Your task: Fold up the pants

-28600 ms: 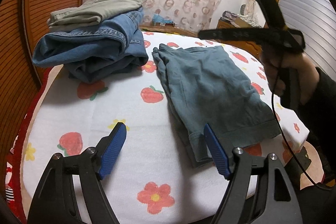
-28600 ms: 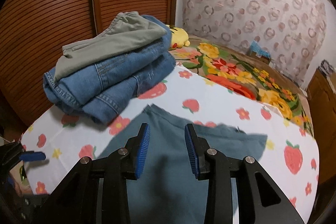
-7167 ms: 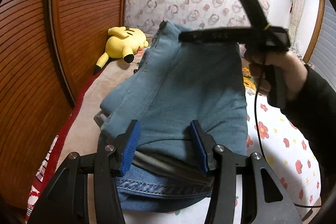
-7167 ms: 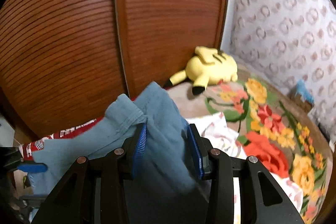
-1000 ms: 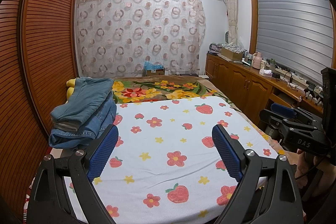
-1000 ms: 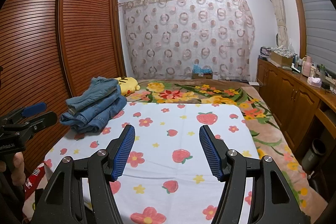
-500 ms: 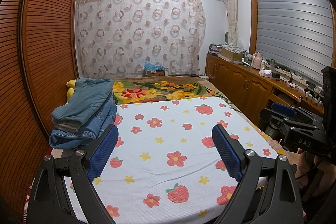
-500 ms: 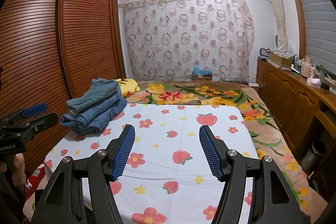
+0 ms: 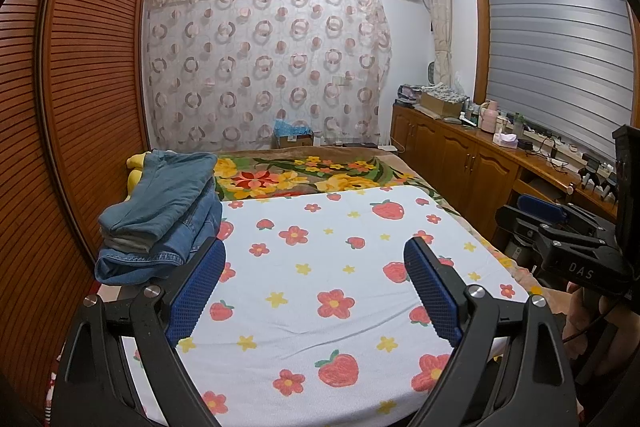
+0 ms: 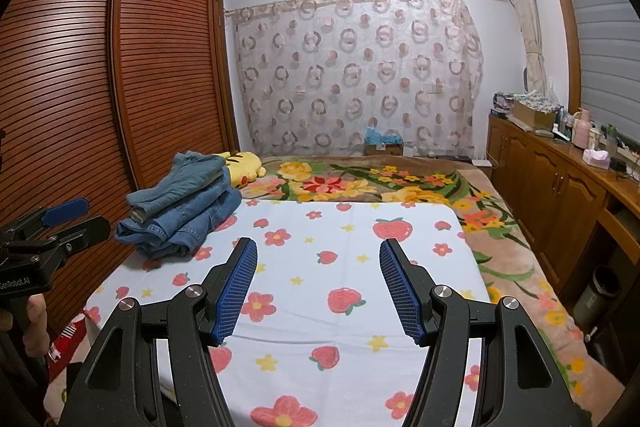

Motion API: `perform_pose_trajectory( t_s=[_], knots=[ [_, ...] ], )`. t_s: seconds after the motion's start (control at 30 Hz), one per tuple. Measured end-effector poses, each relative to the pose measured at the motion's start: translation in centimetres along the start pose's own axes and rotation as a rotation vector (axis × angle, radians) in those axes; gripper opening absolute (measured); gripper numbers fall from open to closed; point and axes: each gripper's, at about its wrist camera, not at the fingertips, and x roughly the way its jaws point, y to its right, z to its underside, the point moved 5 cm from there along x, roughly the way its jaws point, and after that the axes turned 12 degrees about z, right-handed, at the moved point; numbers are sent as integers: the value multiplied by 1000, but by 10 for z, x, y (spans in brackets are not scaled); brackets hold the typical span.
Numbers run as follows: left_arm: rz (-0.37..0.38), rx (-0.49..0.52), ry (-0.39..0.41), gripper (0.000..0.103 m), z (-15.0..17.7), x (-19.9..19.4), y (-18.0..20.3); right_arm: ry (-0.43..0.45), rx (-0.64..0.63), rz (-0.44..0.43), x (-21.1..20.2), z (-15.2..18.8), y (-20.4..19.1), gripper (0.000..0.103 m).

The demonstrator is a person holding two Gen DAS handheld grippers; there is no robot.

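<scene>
The folded blue pants (image 9: 160, 195) lie on top of a stack of folded denim and grey garments (image 10: 180, 223) at the far left corner of the white strawberry-and-flower bed sheet (image 9: 320, 267), beside the brown slatted wardrobe. The left gripper (image 9: 316, 291) and the right gripper (image 10: 318, 287) both stand apart, holding nothing. The tall stack leans somewhat; a nudge could topple it off the bed's edge.

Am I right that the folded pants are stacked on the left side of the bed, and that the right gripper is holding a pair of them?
Not quite. The stack of folded pants does sit on the left side of the bed, but the right gripper holds nothing: in the right wrist view its jaws stand open over the bare strawberry-print cover.
</scene>
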Motion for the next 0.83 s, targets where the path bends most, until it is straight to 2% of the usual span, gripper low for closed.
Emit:
perform_pose_trajectory(
  t_s=[0.83],
  knots=[
    [-1,0,2,91,2,1,-1,3,0,1,-2,1,-1,66]
  ],
)
